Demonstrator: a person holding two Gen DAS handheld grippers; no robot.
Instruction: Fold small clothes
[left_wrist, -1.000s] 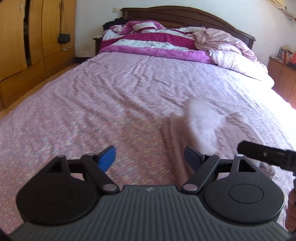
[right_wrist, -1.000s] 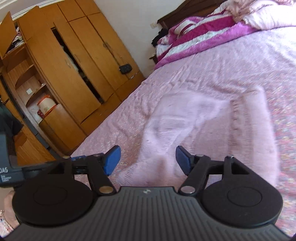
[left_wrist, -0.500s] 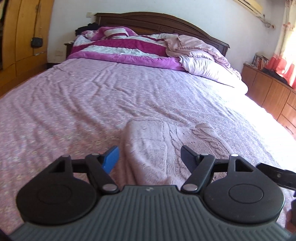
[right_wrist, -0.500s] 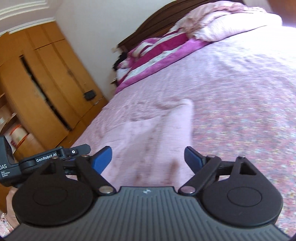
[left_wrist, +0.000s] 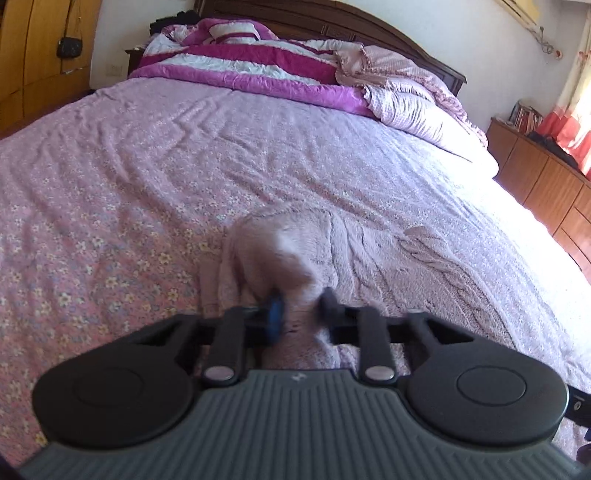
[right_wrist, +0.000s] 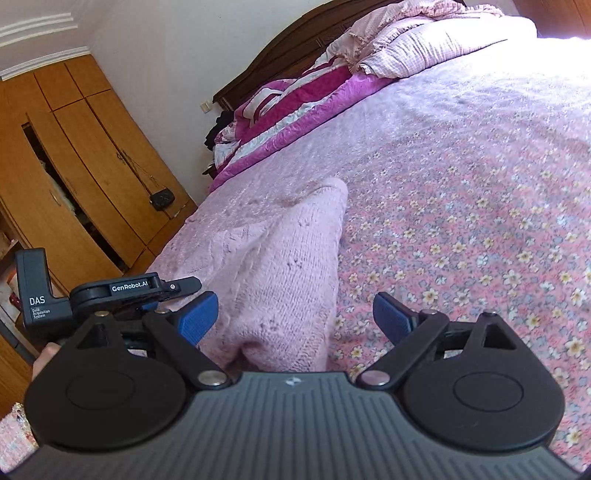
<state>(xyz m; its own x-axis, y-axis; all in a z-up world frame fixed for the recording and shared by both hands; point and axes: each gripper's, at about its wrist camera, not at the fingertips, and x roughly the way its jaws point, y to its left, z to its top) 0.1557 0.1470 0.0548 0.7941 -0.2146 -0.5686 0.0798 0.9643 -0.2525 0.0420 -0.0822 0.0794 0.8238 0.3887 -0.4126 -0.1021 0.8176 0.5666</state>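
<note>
Pink garment (right_wrist: 284, 266) is soft, fuzzy knit with cable ribbing; bed (left_wrist: 147, 177) sheet is matt floral cotton, creased; left tool (left_wrist: 301, 314) body is matt black ribbed plastic; wardrobe (right_wrist: 74, 177) is smooth varnished wood.
</note>
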